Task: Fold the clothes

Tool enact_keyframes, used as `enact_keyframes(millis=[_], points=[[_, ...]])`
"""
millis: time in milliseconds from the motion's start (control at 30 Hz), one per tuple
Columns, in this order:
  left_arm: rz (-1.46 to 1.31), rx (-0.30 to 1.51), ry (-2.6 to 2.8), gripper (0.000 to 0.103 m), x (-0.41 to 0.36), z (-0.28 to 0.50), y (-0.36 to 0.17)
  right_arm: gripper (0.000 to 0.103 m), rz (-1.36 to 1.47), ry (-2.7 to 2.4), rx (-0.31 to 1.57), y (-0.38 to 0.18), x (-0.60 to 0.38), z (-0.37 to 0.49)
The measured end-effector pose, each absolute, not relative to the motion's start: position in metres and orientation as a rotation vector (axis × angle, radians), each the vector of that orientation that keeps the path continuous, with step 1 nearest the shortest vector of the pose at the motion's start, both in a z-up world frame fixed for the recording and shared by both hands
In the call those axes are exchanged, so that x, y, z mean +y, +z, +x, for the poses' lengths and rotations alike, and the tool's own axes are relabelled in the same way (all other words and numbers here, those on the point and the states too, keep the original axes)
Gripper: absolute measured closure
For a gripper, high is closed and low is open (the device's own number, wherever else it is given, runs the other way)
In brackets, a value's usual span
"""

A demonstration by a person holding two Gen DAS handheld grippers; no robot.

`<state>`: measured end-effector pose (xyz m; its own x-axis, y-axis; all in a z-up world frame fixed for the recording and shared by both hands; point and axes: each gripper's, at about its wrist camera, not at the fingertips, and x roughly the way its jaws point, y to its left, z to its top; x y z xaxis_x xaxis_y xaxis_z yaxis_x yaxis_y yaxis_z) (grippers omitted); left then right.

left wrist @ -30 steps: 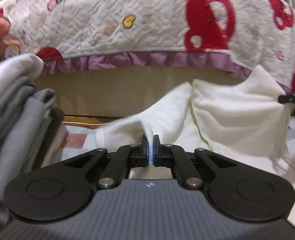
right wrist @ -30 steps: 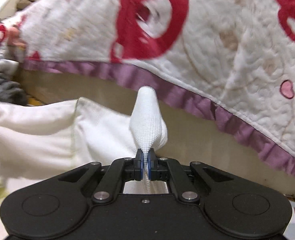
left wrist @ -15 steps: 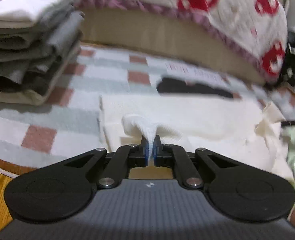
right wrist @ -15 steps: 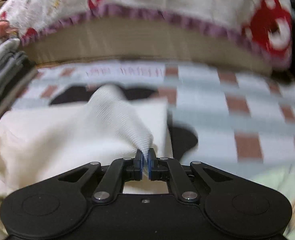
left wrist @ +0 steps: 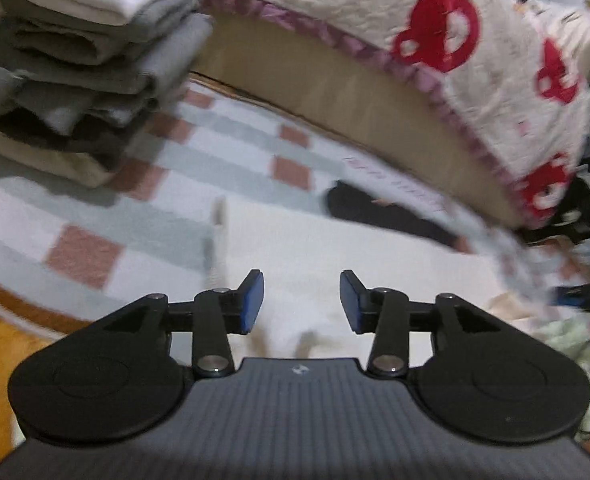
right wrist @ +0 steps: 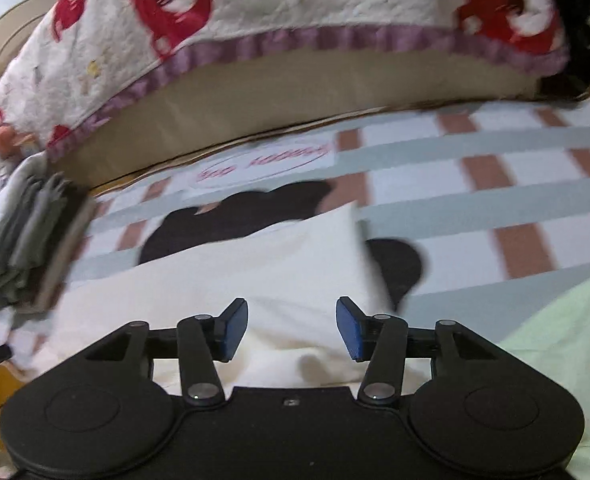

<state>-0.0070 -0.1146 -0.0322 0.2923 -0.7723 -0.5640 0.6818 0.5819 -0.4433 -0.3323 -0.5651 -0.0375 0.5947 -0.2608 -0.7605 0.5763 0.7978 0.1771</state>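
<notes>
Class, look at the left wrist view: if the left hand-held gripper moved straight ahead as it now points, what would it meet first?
Probably the flat cream-white knitted garment lying on the checked blanket, just beyond the open left hand-held gripper; blur leaves depth uncertain.

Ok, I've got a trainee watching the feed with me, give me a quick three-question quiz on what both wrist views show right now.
1. True or false: the left tool is clamped on the white garment.
2. Multiple choice: in the left wrist view, where does the stack of folded clothes sit? A) upper left, on the checked blanket B) on the white garment C) on top of the red-printed quilt
3. Fill in: in the right wrist view, the right tool hangs above the white garment with its jaws ____.

Key: 1 false, both tools are open and the garment lies flat; 2 A; 3 open.
</notes>
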Motion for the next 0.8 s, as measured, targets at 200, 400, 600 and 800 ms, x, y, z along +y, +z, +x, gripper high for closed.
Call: enact_keyframes(millis=[200, 400, 600, 800], points=[[0.024, 0.904, -1.03, 0.047, -0.168, 0.005, -0.039, 0.035, 0.366, -0.422, 0.933, -0.05, -0.566, -0.267], [0.209, 1.059, -1.004, 0.045, -0.203, -0.006, -0.085, 0.066, 0.443, -0.329, 1.168, -0.096, -0.591, -0.244], [0.193, 1.054, -1.093, 0.099, -0.169, -0.027, -0.076, 0.097, 0.496, -0.273, 1.088, -0.07, -0.578, -0.307], [0.209, 1.024, -1.096, 0.1, -0.139, -0.044, -0.051, 0.097, 0.497, -0.261, 1.116, -0.057, -0.556, -0.363]])
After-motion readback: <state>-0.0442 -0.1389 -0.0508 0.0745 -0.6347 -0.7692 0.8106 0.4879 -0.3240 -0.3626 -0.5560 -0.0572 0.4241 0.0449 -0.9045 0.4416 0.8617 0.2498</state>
